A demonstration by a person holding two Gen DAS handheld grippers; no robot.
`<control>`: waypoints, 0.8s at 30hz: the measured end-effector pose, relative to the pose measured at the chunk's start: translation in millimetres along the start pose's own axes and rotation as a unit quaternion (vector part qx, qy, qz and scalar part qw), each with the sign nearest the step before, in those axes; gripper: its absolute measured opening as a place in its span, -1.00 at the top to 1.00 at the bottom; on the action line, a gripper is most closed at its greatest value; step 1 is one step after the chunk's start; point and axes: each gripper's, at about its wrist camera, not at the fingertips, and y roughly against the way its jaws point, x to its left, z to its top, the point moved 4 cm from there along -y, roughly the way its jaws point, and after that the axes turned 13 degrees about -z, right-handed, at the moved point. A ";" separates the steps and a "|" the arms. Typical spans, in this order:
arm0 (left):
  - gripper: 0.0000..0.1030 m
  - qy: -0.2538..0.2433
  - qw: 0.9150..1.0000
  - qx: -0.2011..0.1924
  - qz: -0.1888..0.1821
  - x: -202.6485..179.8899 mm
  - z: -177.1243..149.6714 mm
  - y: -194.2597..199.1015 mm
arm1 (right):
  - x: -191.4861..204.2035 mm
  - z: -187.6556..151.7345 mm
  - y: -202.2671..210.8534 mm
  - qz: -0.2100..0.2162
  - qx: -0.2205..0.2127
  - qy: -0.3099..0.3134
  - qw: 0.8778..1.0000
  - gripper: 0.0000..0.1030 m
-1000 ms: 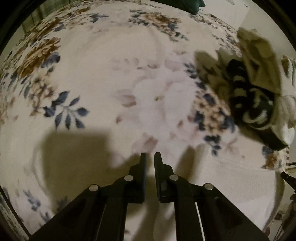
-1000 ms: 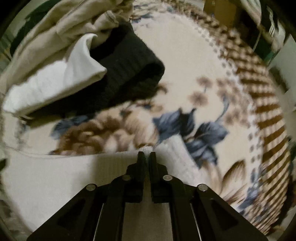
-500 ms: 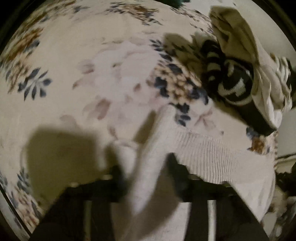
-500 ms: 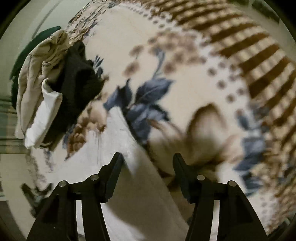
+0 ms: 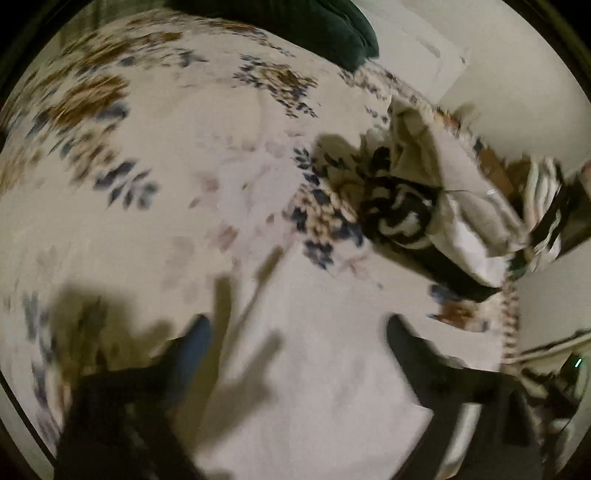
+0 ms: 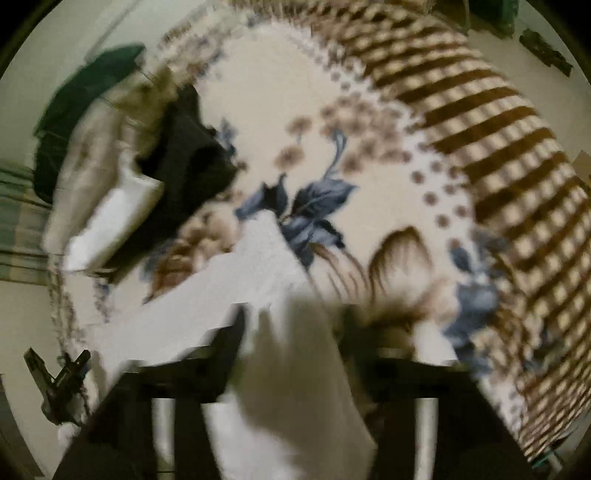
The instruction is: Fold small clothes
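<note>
A white ribbed garment lies spread on the floral blanket. My left gripper hovers over it, its jaws opening wide, and the cloth lies below the fingers, not pinched. In the right wrist view the same white garment runs up from between the fingers of my right gripper. That gripper's jaws are also opening and the pads stand clear of the cloth. Both views are blurred by motion.
A heap of clothes lies beside the garment: a black-and-white striped piece, a beige one, a black knit and a white piece. A dark green cushion sits at the far edge. The blanket's brown checked border curves along the right.
Both grippers were shut a second ago and now stand wide open. Both have lifted and drawn back, and the white garment has dropped from the fingers onto the blanket.
</note>
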 end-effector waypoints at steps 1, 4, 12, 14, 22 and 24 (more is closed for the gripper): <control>-0.92 0.018 1.000 -0.001 -0.007 2.9 -12.5 8.0 | -5.2 -10.8 13.0 0.009 -0.008 -0.007 1.000 -0.51; -0.92 0.080 0.997 -0.002 -0.010 14.9 -65.3 23.6 | -24.7 -56.1 35.8 0.038 -0.007 -0.041 0.998 -0.71; -0.92 0.217 0.974 -0.032 -0.051 40.1 -151.9 13.4 | -37.5 -162.8 -27.5 0.115 0.074 -0.131 0.982 -0.72; -0.92 0.239 0.968 -0.039 -0.065 42.3 -156.3 -0.9 | -35.3 -169.0 -50.2 0.126 0.077 -0.144 0.979 -0.72; -0.92 0.257 0.960 -0.096 -0.050 49.6 -125.4 -33.9 | -25.7 -150.5 -77.0 0.227 0.034 -0.221 0.948 -0.72; -0.92 0.265 0.956 -0.110 -0.050 52.9 -121.6 -36.1 | -24.9 -150.1 -83.4 0.245 0.031 -0.240 0.939 -0.72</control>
